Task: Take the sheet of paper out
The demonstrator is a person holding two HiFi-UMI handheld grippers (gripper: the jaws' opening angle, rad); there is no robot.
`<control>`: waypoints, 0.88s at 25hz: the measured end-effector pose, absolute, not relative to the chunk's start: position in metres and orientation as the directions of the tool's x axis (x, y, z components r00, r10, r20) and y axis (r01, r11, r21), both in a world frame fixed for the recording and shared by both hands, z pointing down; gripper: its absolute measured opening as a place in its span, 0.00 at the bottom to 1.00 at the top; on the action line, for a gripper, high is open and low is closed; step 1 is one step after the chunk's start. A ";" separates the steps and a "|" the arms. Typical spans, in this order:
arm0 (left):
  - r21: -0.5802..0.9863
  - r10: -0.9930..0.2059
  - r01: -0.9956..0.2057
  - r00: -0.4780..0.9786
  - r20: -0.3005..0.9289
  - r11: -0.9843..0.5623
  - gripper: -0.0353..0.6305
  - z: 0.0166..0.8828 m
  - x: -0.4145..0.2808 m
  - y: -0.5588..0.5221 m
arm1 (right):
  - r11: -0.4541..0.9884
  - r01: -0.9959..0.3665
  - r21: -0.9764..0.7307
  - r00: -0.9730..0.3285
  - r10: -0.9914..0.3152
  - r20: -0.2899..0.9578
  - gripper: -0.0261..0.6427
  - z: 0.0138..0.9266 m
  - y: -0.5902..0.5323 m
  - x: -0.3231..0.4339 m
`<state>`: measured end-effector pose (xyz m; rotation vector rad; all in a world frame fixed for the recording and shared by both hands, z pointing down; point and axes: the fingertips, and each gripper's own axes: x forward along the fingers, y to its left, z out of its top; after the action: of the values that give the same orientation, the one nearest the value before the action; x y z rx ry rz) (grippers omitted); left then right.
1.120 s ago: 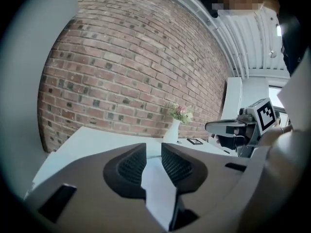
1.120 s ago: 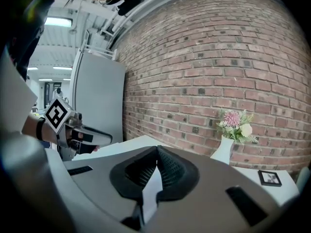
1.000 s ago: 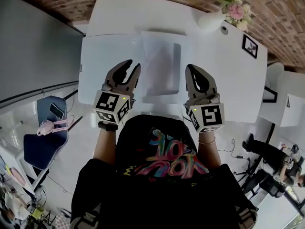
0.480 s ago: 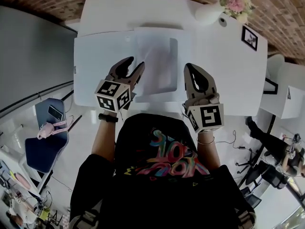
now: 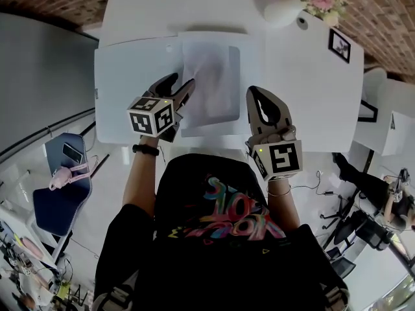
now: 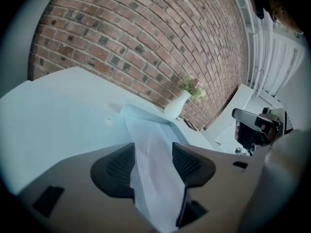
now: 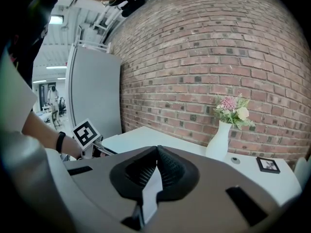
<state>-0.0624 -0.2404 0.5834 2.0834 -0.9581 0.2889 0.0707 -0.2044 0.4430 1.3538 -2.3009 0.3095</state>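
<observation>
The sheet of paper (image 5: 211,83) is lying mid-frame in a hard-to-make-out clear sleeve (image 5: 251,89), left gripper (image 5: 181,81) just spreading wide astride its edge, right gripper (image 5: 254,91) pinching together, empty.

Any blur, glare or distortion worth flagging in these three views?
Head view: fisheye bows the table edges; the white sheet of paper barely contrasts with it. Left gripper view: dark vignetted corners, tilted scene. Right gripper view: brick wall bulges; vase sharp.

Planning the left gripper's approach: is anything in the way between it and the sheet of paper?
Nothing visible does. The left gripper, jaws just opening with nothing between them, faces the sheet of paper directly; the vase stands far behind it.
</observation>
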 end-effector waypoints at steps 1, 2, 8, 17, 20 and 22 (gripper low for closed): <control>0.589 -0.528 -0.714 0.689 0.497 -0.378 0.41 0.586 -0.063 -0.241 | 0.493 -0.869 0.034 -0.417 -0.768 0.487 0.07 0.444 -0.204 0.071; 0.603 -0.519 -0.707 0.695 0.497 -0.370 0.41 0.589 -0.063 -0.242 | 0.493 -0.869 0.034 -0.416 -0.768 0.487 0.07 0.444 -0.204 0.070; 0.666 -0.466 -0.666 0.732 0.496 -0.337 0.41 0.600 -0.060 -0.245 | 0.481 -0.876 0.033 -0.405 -0.771 0.491 0.07 0.445 -0.205 0.071; 0.723 -0.358 -0.633 0.766 0.534 -0.275 0.42 0.614 -0.052 -0.237 | 0.464 -0.885 0.025 -0.393 -0.777 0.492 0.07 0.448 -0.205 0.077; 0.743 -0.315 -0.611 0.787 0.531 -0.273 0.42 0.614 -0.046 -0.231 | 0.459 -0.888 0.018 -0.394 -0.781 0.484 0.07 0.447 -0.206 0.079; 0.747 -0.293 -0.607 0.792 0.536 -0.273 0.42 0.616 -0.045 -0.226 | 0.456 -0.890 0.009 -0.401 -0.791 0.462 0.07 0.445 -0.208 0.077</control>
<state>-0.0452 -0.2256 0.6159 1.8711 -0.6847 0.3528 0.0770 -0.2083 0.4447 1.4142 -2.3083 0.3349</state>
